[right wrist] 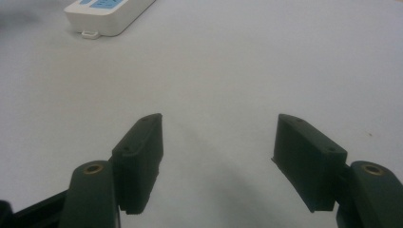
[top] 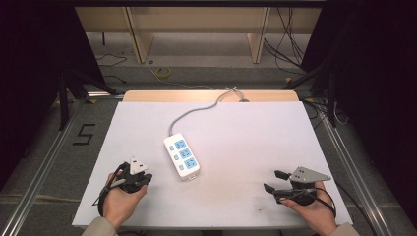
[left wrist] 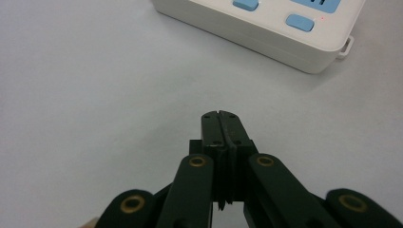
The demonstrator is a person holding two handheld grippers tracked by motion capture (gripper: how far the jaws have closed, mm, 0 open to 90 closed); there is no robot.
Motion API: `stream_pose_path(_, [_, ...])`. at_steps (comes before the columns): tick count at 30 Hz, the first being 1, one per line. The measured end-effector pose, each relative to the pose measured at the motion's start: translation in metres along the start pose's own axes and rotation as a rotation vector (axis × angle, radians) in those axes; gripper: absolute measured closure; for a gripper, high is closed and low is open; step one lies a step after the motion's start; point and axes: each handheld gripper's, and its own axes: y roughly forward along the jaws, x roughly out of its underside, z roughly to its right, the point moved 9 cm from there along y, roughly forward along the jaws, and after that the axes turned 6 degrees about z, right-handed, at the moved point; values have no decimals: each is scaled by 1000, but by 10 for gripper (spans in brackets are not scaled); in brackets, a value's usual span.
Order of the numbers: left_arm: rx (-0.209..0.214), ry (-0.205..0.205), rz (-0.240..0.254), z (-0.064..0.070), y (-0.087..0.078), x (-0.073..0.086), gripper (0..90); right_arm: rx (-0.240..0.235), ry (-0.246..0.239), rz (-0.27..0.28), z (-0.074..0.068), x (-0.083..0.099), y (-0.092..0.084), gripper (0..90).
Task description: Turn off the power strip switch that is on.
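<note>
A white power strip point(top: 181, 156) with blue sockets and blue switches lies near the middle of the white table point(top: 236, 137), its grey cable running to the far edge. My left gripper point(top: 146, 177) rests at the front left, a short way left of the strip, held by a hand. In the left gripper view its jaws are pressed together with nothing between them point(left wrist: 221, 115), and the power strip point(left wrist: 266, 28) lies just ahead. My right gripper point(top: 274, 180) sits at the front right, jaws wide apart and empty point(right wrist: 218, 130), with the power strip point(right wrist: 107, 14) far off.
The grey cable point(top: 196, 110) leaves the strip and runs over the table's far edge. Beyond the table are wooden shelf legs point(top: 140, 37), floor cables and metal rails point(top: 44, 162) on both sides. A "5" mark point(top: 83, 133) is on the floor at left.
</note>
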Motion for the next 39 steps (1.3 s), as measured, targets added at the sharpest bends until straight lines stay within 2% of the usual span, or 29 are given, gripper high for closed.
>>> stream_pose_path(39, [42, 10, -1, 11, 8, -19, 896, 0, -3, 2, 0, 0, -1, 347])
